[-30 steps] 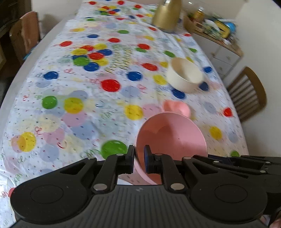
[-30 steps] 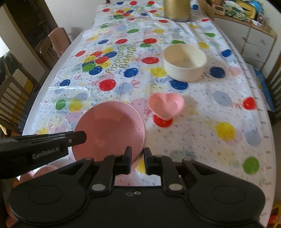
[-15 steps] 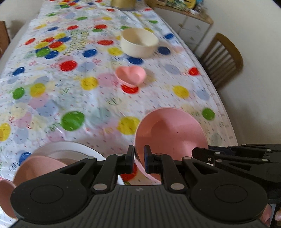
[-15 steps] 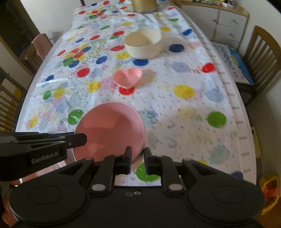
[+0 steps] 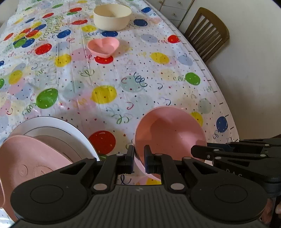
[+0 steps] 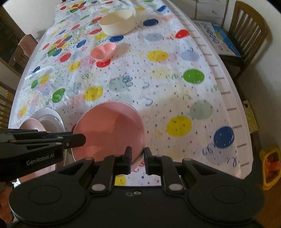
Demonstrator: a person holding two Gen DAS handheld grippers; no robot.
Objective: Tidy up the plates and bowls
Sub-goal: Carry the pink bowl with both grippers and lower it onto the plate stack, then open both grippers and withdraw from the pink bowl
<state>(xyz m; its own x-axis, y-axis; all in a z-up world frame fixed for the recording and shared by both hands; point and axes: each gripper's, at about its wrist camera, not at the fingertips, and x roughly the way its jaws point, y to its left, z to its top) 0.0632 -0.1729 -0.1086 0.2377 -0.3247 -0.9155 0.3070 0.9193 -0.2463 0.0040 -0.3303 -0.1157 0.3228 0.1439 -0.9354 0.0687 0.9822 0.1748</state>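
A large pink bowl [image 5: 168,129] is held above the near end of the table by both grippers. My left gripper [image 5: 139,157] is shut on its left rim. My right gripper [image 6: 137,157] is shut on its right rim; the bowl also shows in the right wrist view [image 6: 110,129]. To the left lies a white plate [image 5: 58,126] with a pink plate [image 5: 26,157] on it. Farther off stand a small pink heart-shaped bowl [image 5: 103,46] and a cream bowl [image 5: 112,16].
The table carries a balloon-print cloth [image 5: 123,79]. A wooden chair [image 5: 207,33] stands at the right side, and its seat holds a blue and white box [image 6: 221,38]. The table's right edge [image 6: 233,108] is close to the bowl.
Both grippers have carried the large pink bowl back toward the near end of the table. The stacked plates on the left have come into view.
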